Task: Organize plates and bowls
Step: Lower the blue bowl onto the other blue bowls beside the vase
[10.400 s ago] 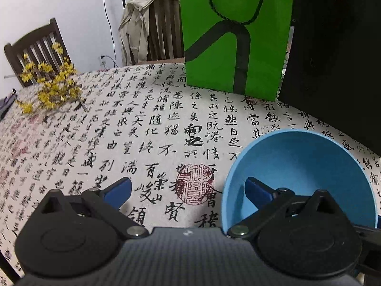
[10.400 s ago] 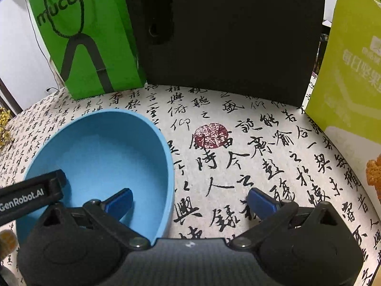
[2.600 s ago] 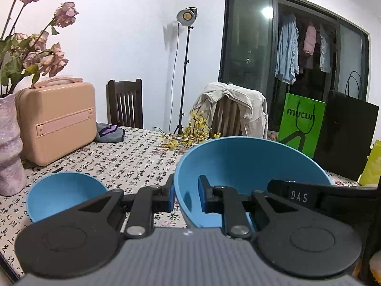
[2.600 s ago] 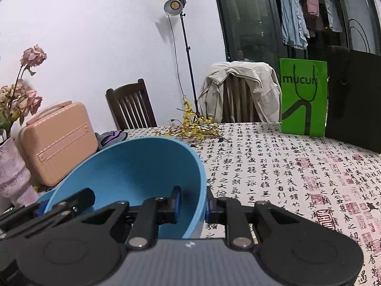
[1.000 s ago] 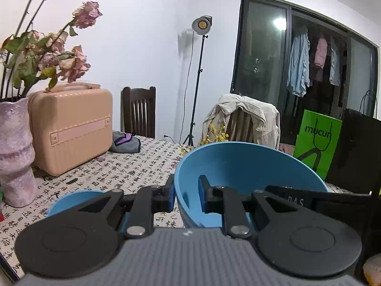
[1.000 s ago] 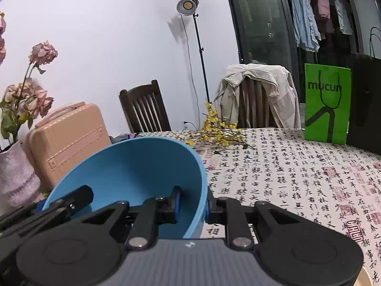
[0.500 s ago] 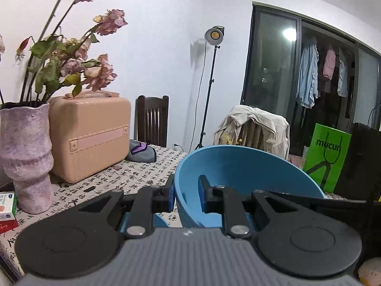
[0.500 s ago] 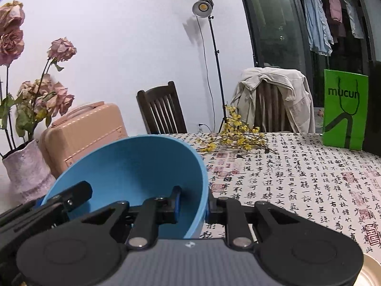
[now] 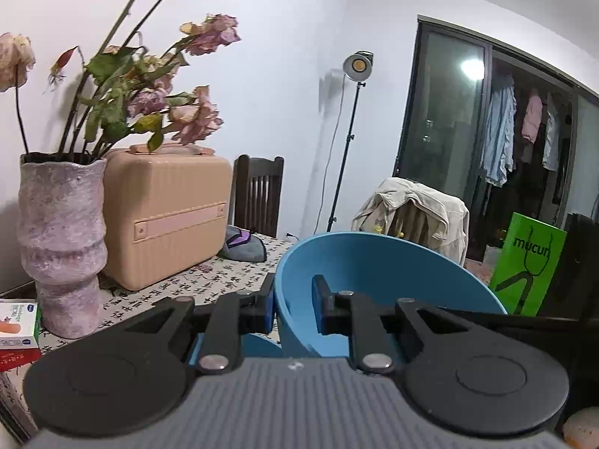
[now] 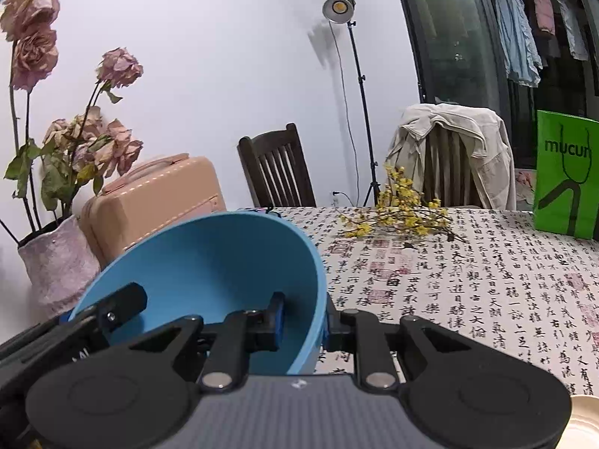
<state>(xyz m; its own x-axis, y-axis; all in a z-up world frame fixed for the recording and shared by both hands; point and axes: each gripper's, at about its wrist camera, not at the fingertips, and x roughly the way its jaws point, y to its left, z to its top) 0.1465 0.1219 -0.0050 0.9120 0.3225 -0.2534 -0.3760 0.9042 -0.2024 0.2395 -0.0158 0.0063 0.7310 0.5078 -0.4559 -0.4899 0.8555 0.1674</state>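
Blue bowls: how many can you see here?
2. A large blue bowl held up by both tongs, and a second blue bowl peeking out beneath the left tongs. Others may be hidden.

Soft, even room light. A lit studio lamp [image 9: 358, 64] far ahead of the tool glares slightly; its reflection flares in the window [image 9: 472, 68]. Fisheye bends edges; corners vignette.

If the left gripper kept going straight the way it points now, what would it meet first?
The left gripper is shut on the rim of the large blue bowl, so the bowl travels with it. Beyond the bowl, the line seems to run over the calligraphy-print tablecloth towards the beige jacket on a chair; depth is unclear.
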